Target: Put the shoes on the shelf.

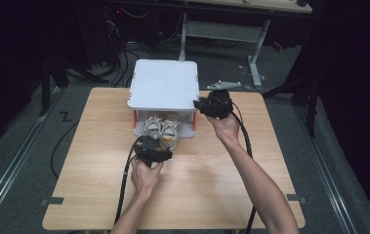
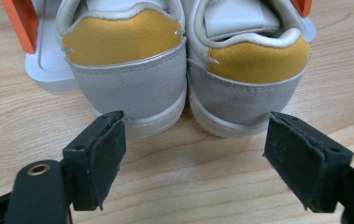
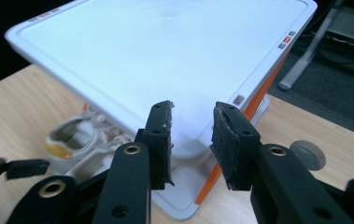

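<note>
- Both forearms are bare; no sleeves show in the high view.
- The left hand (image 1: 146,176) grips a black left gripper (image 1: 152,150); a thick black cable (image 1: 123,185) trails from it.
- In the left gripper view the jaws are black blocks faced with dark, rough-edged pads (image 2: 110,156); the arm behind one has a round brass-ringed hole (image 2: 38,169).
- The right hand (image 1: 225,126) grips a bulky black right gripper (image 1: 207,105) with its own black cable (image 1: 246,141).
- In the right gripper view the jaws are flat black bars with brass-ringed screw holes (image 3: 131,150) and small plain holes; their fingertips (image 3: 225,140) wear frayed dark padding.
</note>
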`<state>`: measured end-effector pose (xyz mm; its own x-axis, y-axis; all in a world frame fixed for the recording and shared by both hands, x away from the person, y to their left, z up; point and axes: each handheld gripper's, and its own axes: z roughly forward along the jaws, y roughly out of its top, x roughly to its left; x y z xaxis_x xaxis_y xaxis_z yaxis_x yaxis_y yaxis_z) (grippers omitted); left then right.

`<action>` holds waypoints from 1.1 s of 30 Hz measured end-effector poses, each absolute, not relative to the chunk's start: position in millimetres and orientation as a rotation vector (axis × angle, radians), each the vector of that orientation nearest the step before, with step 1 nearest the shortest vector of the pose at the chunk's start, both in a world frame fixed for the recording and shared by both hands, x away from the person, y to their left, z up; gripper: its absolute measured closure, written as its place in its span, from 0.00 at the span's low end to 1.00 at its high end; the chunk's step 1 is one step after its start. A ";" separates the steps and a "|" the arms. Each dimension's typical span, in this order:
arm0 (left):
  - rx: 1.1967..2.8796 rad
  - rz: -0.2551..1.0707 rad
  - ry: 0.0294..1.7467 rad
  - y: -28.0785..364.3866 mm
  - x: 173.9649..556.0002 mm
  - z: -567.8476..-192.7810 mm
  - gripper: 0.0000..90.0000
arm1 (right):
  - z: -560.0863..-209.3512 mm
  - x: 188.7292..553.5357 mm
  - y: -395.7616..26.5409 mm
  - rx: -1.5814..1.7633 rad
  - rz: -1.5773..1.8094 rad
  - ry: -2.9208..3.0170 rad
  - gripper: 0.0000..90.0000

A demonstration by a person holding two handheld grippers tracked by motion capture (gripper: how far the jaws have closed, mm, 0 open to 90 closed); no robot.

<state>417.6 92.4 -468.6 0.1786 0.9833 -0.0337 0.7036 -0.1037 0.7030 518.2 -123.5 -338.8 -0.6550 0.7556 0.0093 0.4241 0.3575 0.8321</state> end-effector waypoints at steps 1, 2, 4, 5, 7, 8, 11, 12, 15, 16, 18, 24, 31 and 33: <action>1.874 0.619 1.584 92.3 418.3 -468.6 0.24 | -339.4 521.5 -120.1 1.040 1.209 2.247 0.74; 1.879 0.617 1.583 92.3 419.0 -468.4 0.24 | -339.8 523.2 -118.0 1.047 1.199 2.249 0.73; 1.872 0.616 1.590 91.2 420.6 -468.3 0.24 | -341.5 526.4 -112.9 1.060 1.158 2.255 0.70; 1.871 0.617 1.592 90.7 421.3 -468.3 0.24 | -342.2 526.9 -110.5 1.051 1.134 2.253 0.69; 1.863 0.617 1.597 89.3 423.3 -468.7 0.24 | -341.7 526.9 -107.8 1.036 1.099 2.255 0.68; 1.862 0.618 1.596 88.8 424.5 -468.8 0.24 | -341.1 527.1 -106.6 1.028 1.084 2.259 0.68; 1.857 0.615 1.607 85.3 429.3 -467.9 0.25 | -339.6 528.3 -106.5 1.032 1.074 2.273 0.68; 1.852 0.611 1.609 84.7 430.5 -468.0 0.25 | -339.6 528.3 -106.6 1.030 1.074 2.275 0.68; 1.847 0.610 1.617 82.9 436.1 -467.6 0.25 | -340.1 528.6 -107.5 1.020 1.080 2.277 0.69; 1.845 0.603 1.622 83.0 437.5 -467.1 0.25 | -340.2 528.6 -107.5 1.019 1.081 2.277 0.69; 1.841 0.596 1.632 82.8 441.7 -466.1 0.26 | -340.0 528.6 -107.4 1.020 1.080 2.279 0.69; 1.810 0.608 1.634 82.2 448.7 -467.8 0.27 | -340.0 528.9 -108.0 1.018 1.080 2.279 0.70; 1.833 0.619 1.647 78.3 463.0 -465.3 0.27 | -340.1 528.8 -108.6 1.015 1.079 2.280 0.70; 1.834 0.615 1.647 78.7 466.1 -465.2 0.27 | -340.2 528.6 -108.9 1.016 1.080 2.279 0.70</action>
